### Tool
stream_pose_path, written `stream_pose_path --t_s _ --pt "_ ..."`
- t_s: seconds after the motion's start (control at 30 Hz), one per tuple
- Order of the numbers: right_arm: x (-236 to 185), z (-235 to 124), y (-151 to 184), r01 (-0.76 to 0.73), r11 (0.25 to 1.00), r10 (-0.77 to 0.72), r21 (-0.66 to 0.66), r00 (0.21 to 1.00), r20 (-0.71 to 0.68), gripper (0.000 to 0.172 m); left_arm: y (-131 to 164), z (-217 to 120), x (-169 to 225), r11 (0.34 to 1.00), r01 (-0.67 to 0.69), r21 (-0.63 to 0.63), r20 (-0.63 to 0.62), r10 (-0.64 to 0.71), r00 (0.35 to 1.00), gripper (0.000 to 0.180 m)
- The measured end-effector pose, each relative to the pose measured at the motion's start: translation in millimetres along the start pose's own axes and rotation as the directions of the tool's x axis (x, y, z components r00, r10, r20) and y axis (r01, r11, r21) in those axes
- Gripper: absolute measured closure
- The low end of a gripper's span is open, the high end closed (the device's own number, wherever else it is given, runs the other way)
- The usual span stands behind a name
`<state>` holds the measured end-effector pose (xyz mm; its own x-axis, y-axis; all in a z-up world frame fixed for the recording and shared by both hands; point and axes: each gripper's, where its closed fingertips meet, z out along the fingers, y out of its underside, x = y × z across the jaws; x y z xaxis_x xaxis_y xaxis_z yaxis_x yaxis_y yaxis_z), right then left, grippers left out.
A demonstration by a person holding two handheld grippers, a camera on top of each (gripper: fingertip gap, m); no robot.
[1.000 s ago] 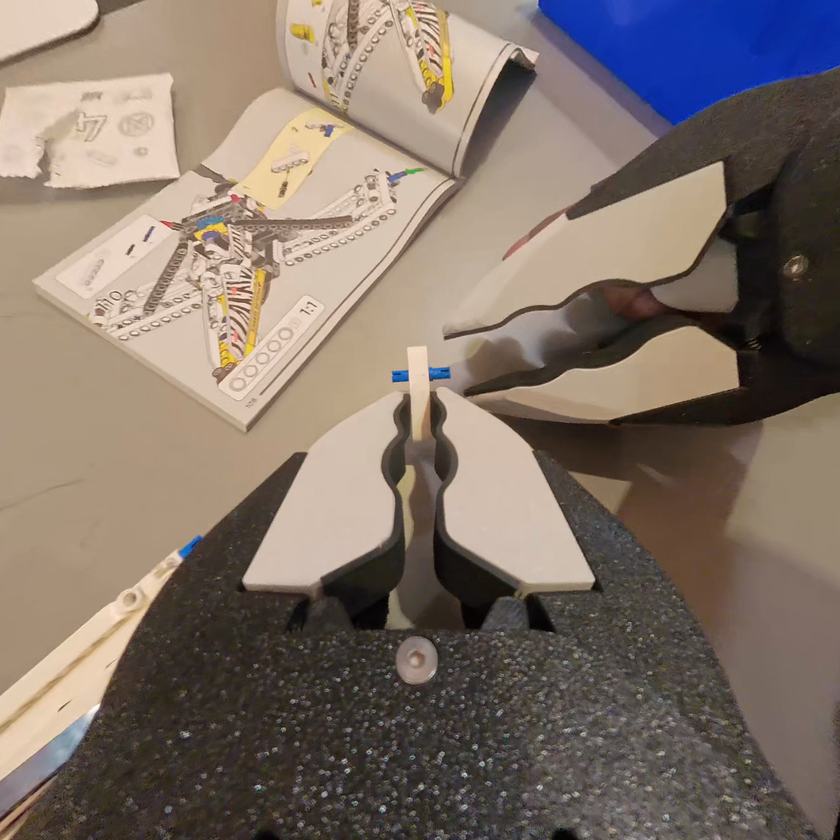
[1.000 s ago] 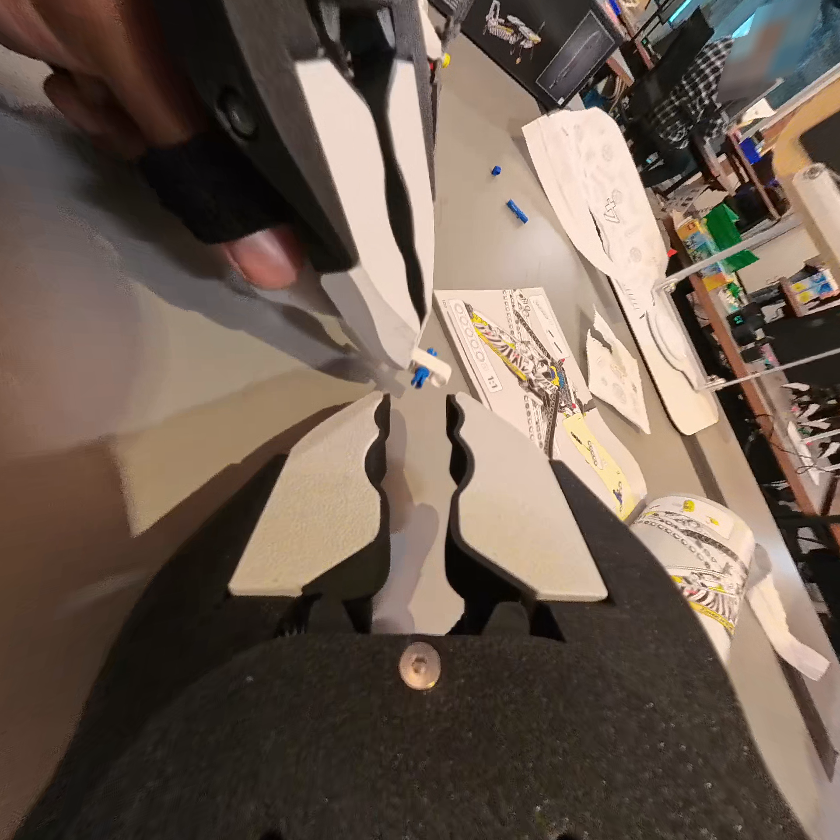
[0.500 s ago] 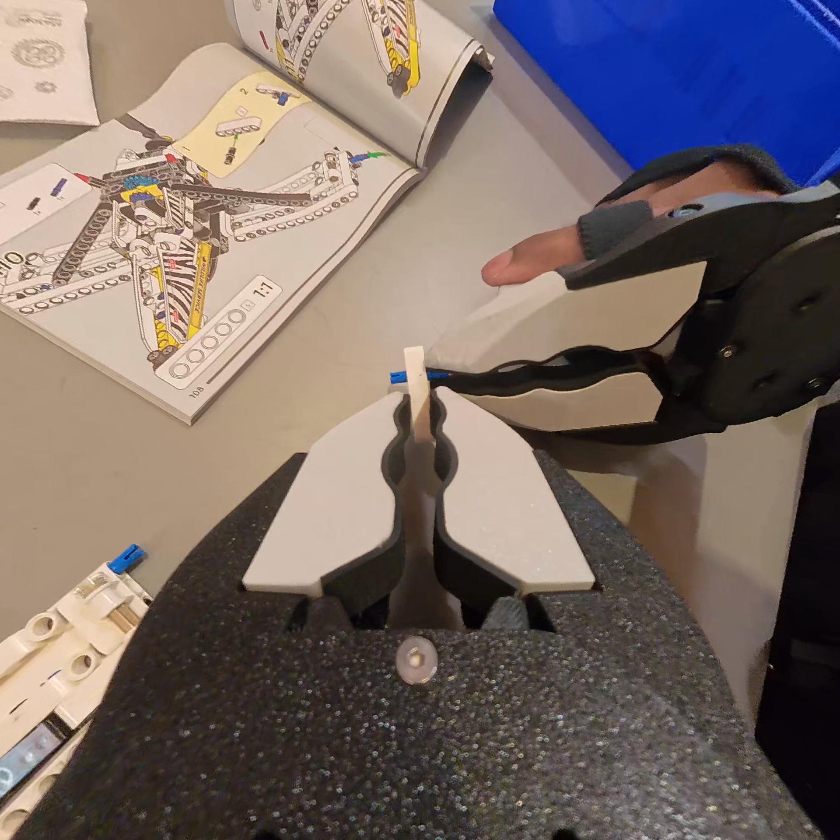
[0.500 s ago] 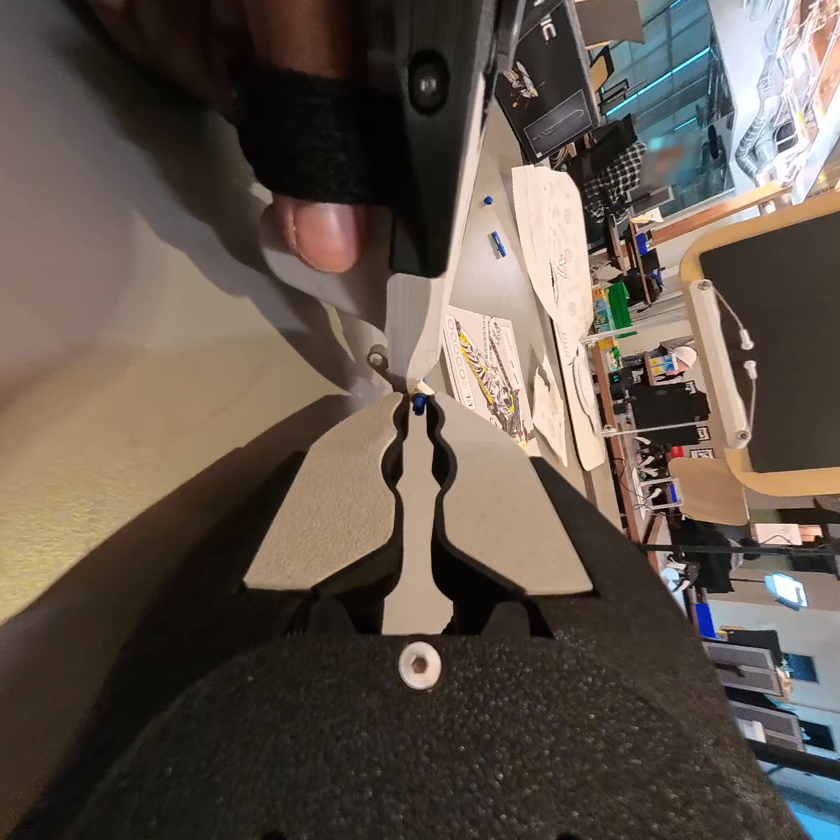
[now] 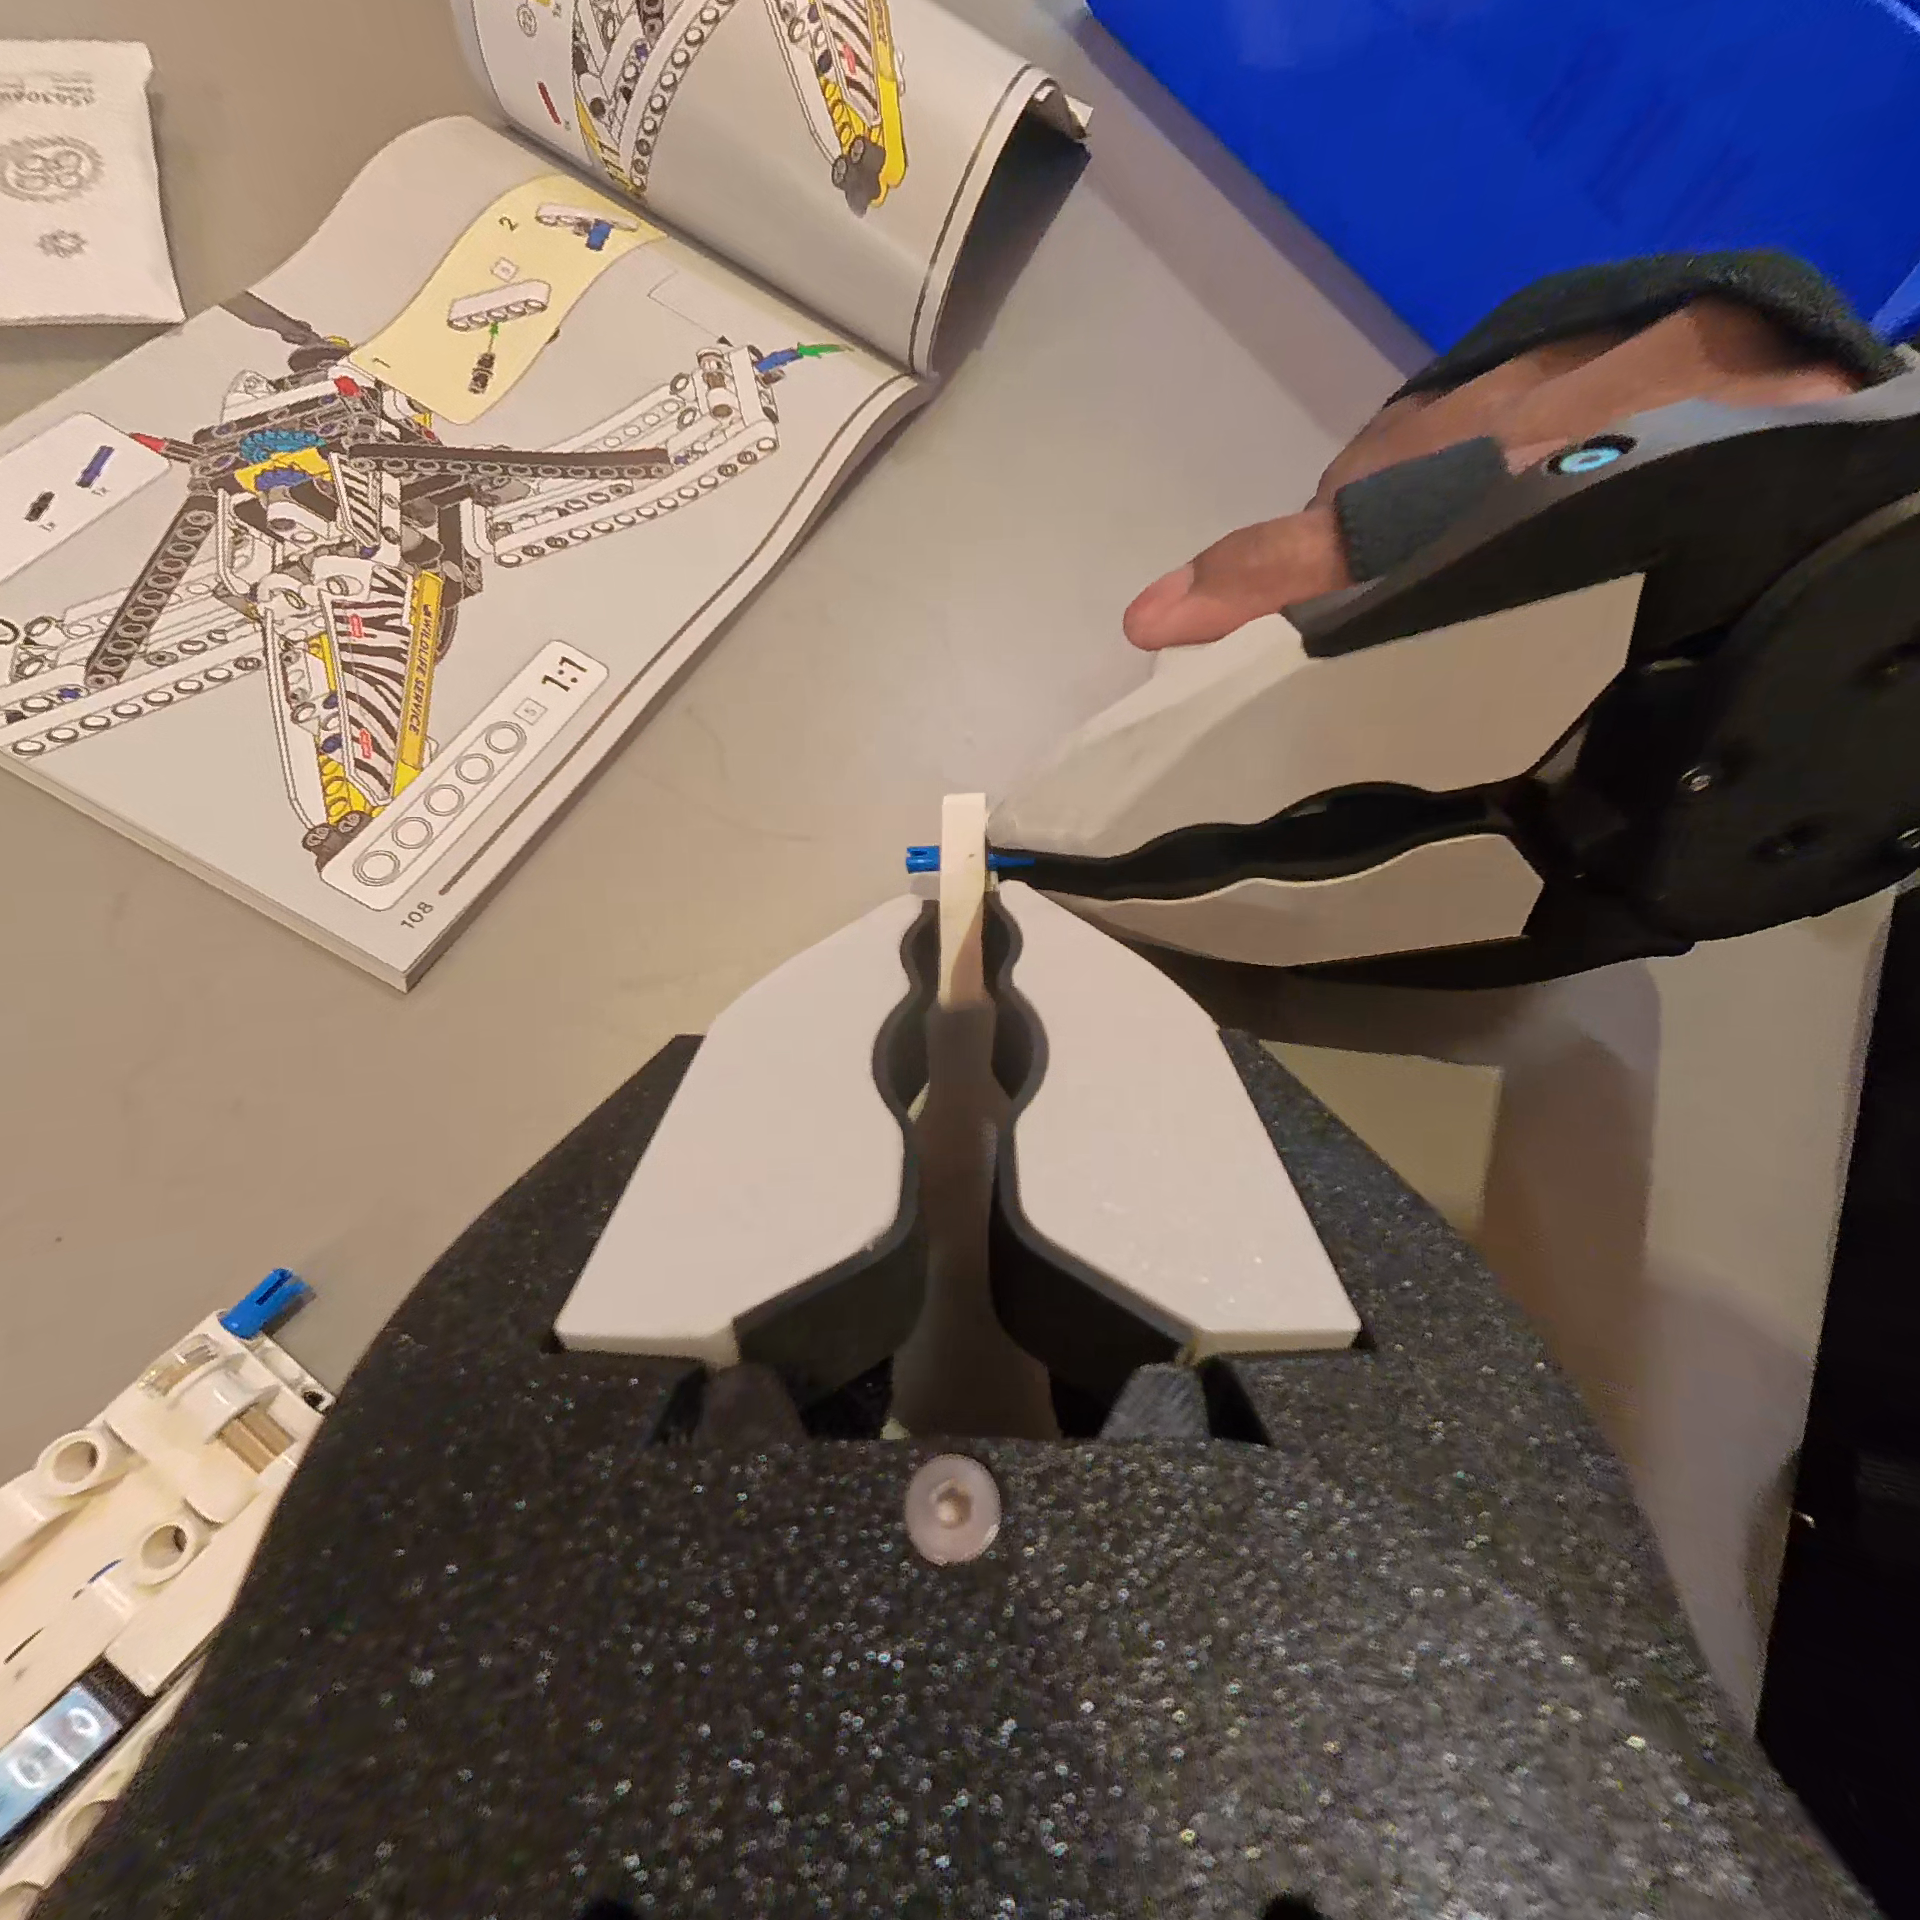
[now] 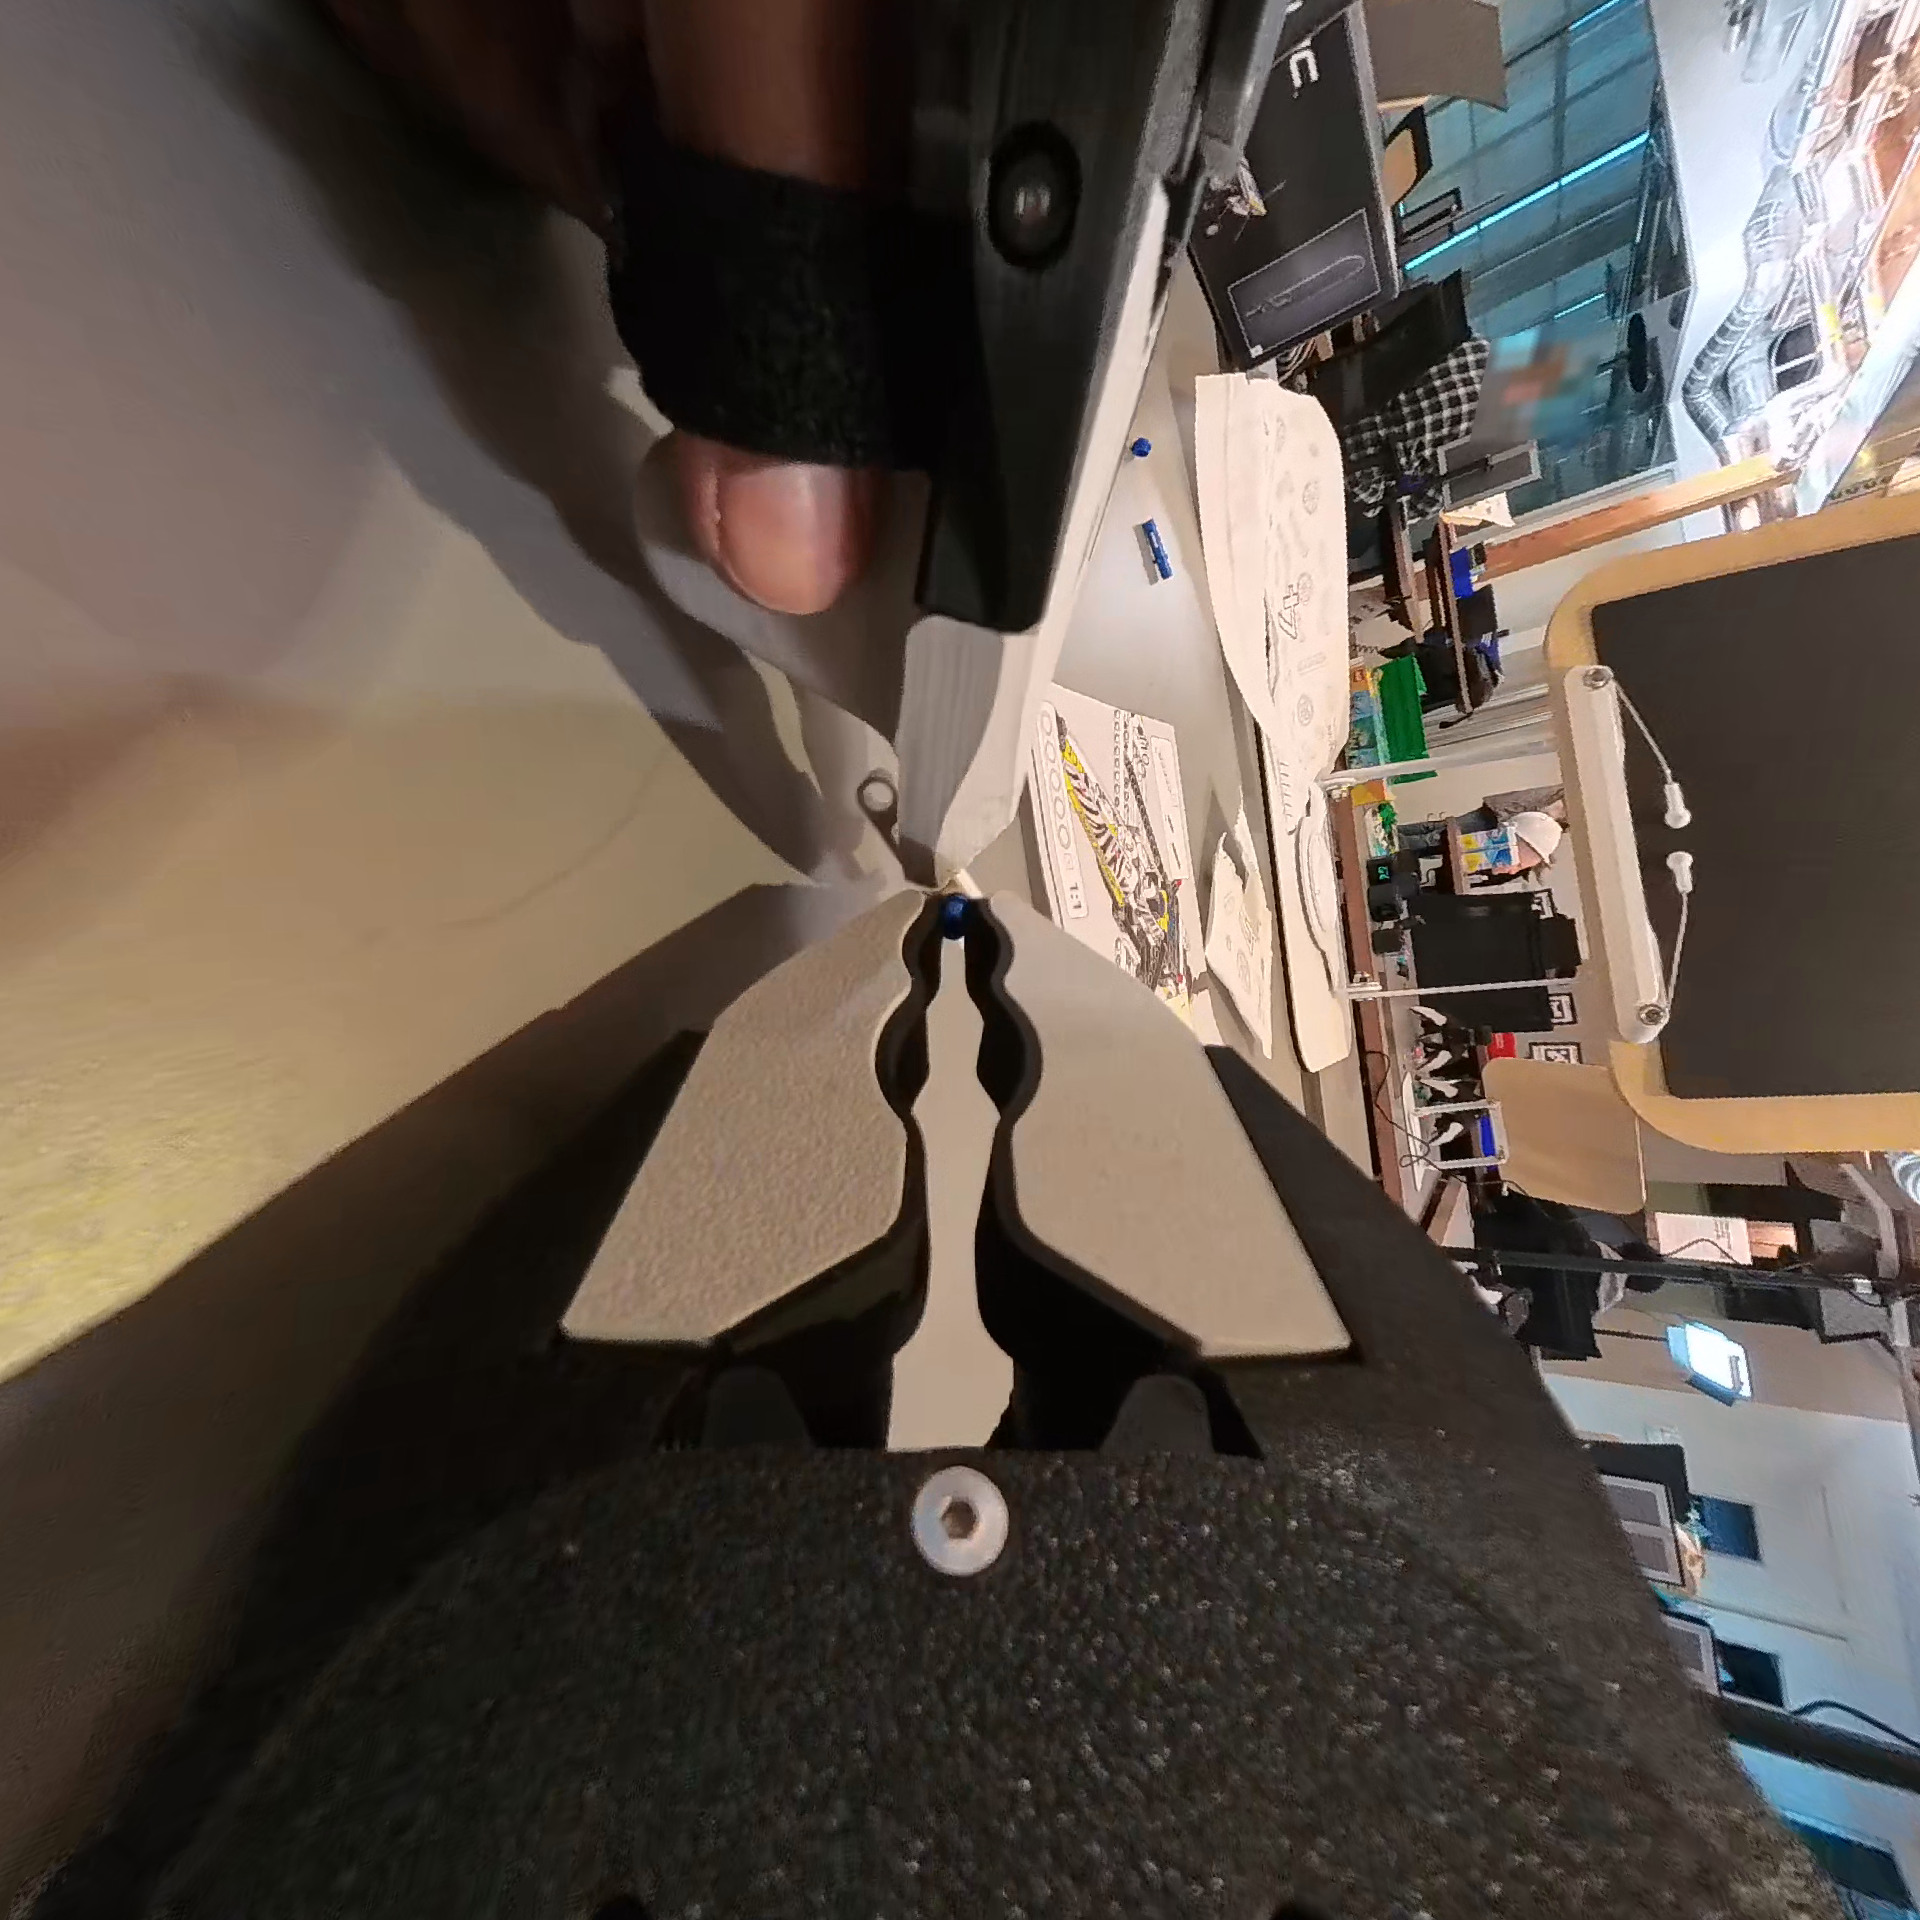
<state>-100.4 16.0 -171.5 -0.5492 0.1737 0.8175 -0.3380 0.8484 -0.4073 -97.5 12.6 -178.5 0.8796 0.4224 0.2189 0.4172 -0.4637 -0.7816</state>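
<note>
grey worktop (image 5: 727, 1039) carries the scene; a blue bin (image 5: 1507, 135) stands along its far edge, an open instruction booklet (image 5: 436, 540) lies to the left, and a part-built white assembly (image 5: 135, 1455) sits at the near left corner

left gripper (image 5: 961, 914): clenched on a slim cream beam (image 5: 961, 862), held upright and edge-on, pads pressing both faces. only its lower part is in the grasp; the top stands clear of the fingertips

right gripper (image 6: 951, 914): closed on the near end of a small blue pin (image 5: 920, 858), which passes crosswise through the beam, with a short length showing on the far side. the grip takes only the pin's tip

risks, as judged:
- the two grippers meet nose to nose; any sideways drift of either hand would lever the pin in its hole and could bind or bend it
- hold on the pin is at its very end; a twist could let it slip from the pads and drop to the worktop, where a part this small is easily lost against the clutter
- push along the pin loads the beam above the left grasp, so the beam may pivot between the pads
- right fingertips sit just beside the left ones; further advance could knock them together and jar both parts
</note>
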Motion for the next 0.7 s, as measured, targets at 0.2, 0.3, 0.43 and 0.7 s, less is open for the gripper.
stream_pose_path --t_s 0.2,0.3,0.43,0.7 --pt "-4.5 -3.9 2.8 -0.004 1.0 0.004 -0.005 1.0 0.011 0.167 2.7 2.9 1.5 0.999 -0.036 -0.024 0.022 0.037 0.999 0.172" --pt "-5.4 -5.1 4.1 -0.016 1.0 0.016 -0.008 1.0 0.019 0.167 3.3 4.2 1.8 0.999 -0.041 -0.032 0.026 0.042 0.999 0.172" --pt "-6.6 -12.3 0.6 -0.015 1.0 0.015 0.019 1.0 0.015 0.167 5.4 1.5 -22.5 0.999 -0.009 -0.05 0.193 0.019 0.981 0.172" --pt "-1.3 -31.3 11.8 -0.089 0.996 0.089 0.0 0.996 -0.024 0.167 -0.6 -1.4 -15.9 1.0 0.008 0.002 0.098 -0.008 0.995 0.172"
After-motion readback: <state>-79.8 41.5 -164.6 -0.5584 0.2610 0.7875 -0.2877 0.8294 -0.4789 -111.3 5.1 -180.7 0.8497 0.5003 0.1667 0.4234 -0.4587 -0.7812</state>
